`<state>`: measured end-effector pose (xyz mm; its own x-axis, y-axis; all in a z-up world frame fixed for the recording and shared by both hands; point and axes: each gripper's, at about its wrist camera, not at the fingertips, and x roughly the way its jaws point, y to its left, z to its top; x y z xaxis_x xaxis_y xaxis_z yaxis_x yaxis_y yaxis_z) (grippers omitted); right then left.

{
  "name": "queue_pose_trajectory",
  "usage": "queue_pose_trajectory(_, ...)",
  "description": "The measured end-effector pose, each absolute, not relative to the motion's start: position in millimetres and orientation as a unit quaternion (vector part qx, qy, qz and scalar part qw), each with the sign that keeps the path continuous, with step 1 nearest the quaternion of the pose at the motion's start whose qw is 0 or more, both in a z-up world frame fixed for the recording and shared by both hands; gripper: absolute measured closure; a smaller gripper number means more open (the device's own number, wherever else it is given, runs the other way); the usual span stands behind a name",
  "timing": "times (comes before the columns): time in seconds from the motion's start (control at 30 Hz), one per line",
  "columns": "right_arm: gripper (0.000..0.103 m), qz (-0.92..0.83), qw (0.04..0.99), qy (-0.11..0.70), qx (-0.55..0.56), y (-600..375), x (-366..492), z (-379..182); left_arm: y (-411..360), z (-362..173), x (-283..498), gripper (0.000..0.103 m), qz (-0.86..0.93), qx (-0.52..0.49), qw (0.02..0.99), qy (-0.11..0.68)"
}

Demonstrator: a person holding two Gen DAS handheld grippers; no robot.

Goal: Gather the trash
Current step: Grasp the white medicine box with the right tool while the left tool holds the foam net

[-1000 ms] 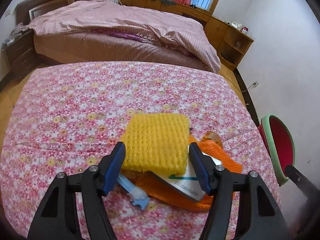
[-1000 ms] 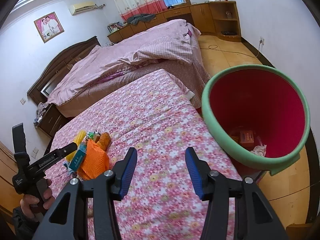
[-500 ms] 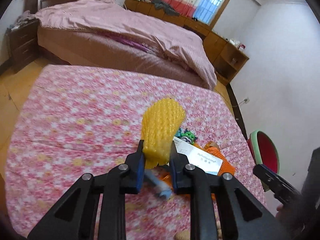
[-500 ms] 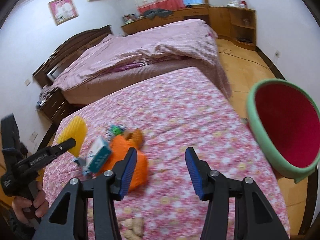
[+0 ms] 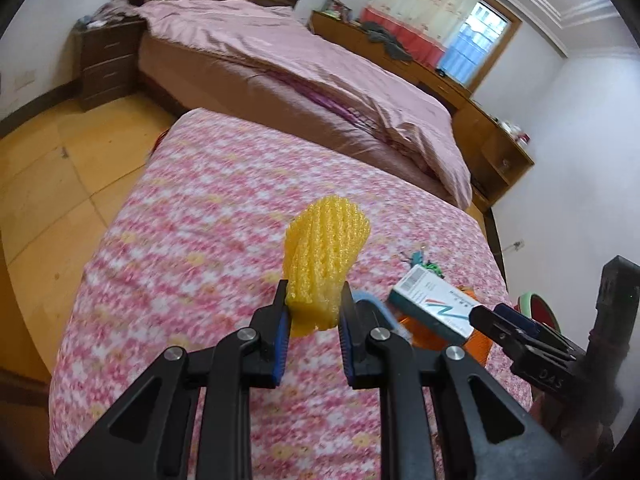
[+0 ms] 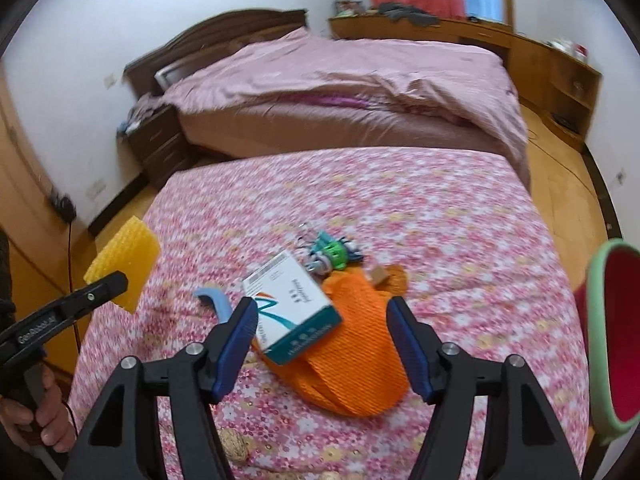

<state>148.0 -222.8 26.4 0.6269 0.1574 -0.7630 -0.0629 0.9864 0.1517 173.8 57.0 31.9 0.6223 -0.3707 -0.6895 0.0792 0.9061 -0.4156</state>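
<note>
- The left gripper (image 5: 313, 316) is clamped on the lower end of a yellow foam mesh sleeve (image 5: 324, 256); it holds the sleeve upright in the air above the desk covered by a pink flowered cloth (image 5: 200, 240).
- From the right wrist view the same yellow foam sleeve (image 6: 124, 264) hangs at the far left, clear of the cloth, pinched in the tip of the left gripper.
- The right gripper (image 6: 320, 344) is wide open with nothing between its blue-padded fingers (image 6: 236, 344); it hovers above the pile of trash.
- The pile lies on the cloth near the front: a white and teal cardboard box (image 6: 292, 308) rests tilted on a flat orange foam mesh sleeve (image 6: 352, 356).
- A pale blue curved plastic piece (image 6: 214, 300) lies just left of the box.
- A small tangle of green and teal wrappers (image 6: 332, 254) lies just behind the box.
- A brown nut-like lump (image 6: 234, 444) sits on the cloth near the front edge.
- A red bin with a green rim (image 6: 604, 336) stands beyond the right edge of the desk, tilted towards the camera.
- A bed with a pink quilt (image 6: 360, 92) stands behind the desk.
</note>
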Motion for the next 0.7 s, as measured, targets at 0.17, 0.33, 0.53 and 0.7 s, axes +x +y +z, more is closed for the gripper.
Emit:
queue_pose_trajectory(0.17,0.030,0.087,0.899,0.430,0.003,-203.0,152.8,17.8,62.4,26.8,164.4,0.082,-0.115,-0.181,0.882,0.419)
queue_pose_trajectory(0.33,0.030,0.098,0.896,0.433,-0.020,-194.2,156.4,9.3,62.9,24.7,158.6,0.082,-0.110,-0.185,0.881,0.421)
queue_pose_trajectory(0.53,0.044,0.097,0.893,0.440,0.002,-202.3,156.6,3.7,59.4,24.7,151.4,0.082,-0.109,-0.185,0.880,0.424)
queue_pose_trajectory(0.7,0.045,0.102,0.898,0.427,0.037,-213.8,145.0,11.5,53.6,31.3,143.1,0.082,-0.111,-0.183,0.881,0.421)
